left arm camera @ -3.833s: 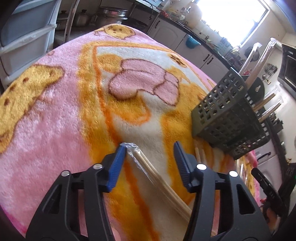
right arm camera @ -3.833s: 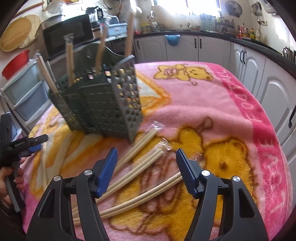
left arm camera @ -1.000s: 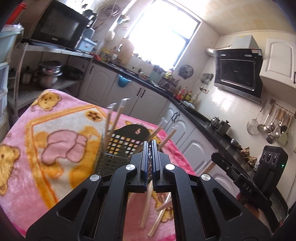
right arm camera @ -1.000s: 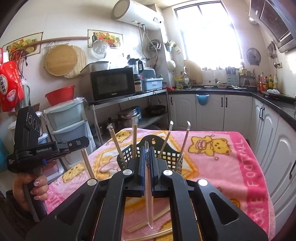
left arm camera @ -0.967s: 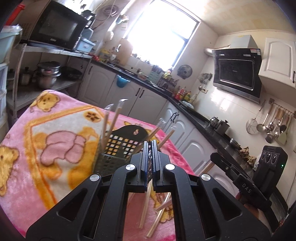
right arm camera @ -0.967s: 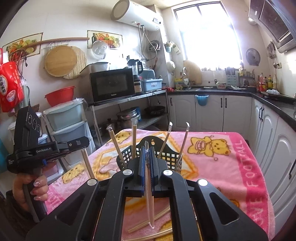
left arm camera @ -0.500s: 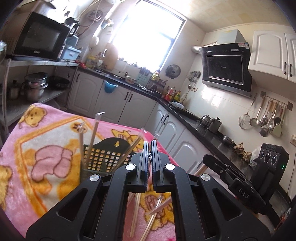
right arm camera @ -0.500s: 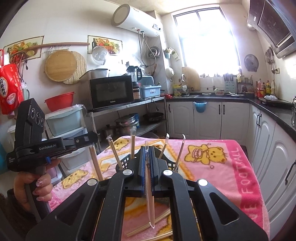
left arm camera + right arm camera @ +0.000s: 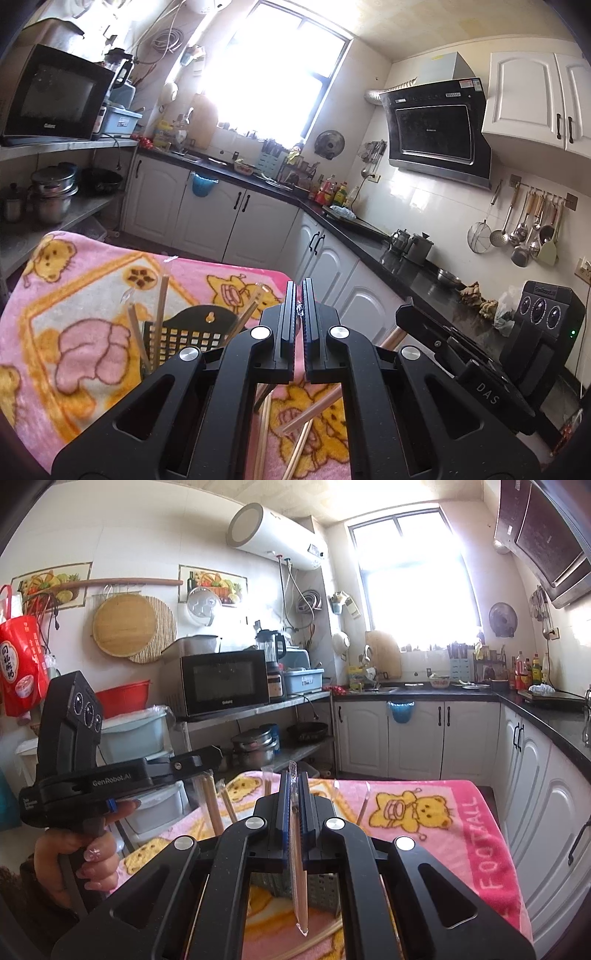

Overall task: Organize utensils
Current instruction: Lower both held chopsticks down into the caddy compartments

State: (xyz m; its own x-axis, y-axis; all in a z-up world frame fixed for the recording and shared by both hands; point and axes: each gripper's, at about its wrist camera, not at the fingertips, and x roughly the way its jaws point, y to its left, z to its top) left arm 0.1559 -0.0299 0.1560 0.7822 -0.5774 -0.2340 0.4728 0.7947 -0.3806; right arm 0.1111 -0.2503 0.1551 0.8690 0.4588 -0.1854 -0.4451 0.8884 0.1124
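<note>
My left gripper (image 9: pixel 299 295) is shut on a plastic-wrapped chopstick pair (image 9: pixel 300 309); only its wrapper tip shows between the jaws. It is held high above the dark perforated utensil basket (image 9: pixel 192 338), which holds several wrapped chopsticks. My right gripper (image 9: pixel 293 786) is shut on a wrapped chopstick pair (image 9: pixel 298 878) that hangs down over the basket (image 9: pixel 321 890). The left gripper's body (image 9: pixel 88 775) shows at left in the right wrist view. More wrapped chopsticks (image 9: pixel 295 424) lie on the pink blanket (image 9: pixel 74 295).
White kitchen cabinets (image 9: pixel 424 734) and a dark counter (image 9: pixel 369 236) ring the table. A shelf with a microwave (image 9: pixel 221 683) and pots (image 9: pixel 51 192) stands to the left. The table's far edge (image 9: pixel 406 782) lies beyond the basket.
Both grippers closed on chopstick pairs from the blanket and rose high. Over the last second both views tilted further up, so the basket sits lower in frame.
</note>
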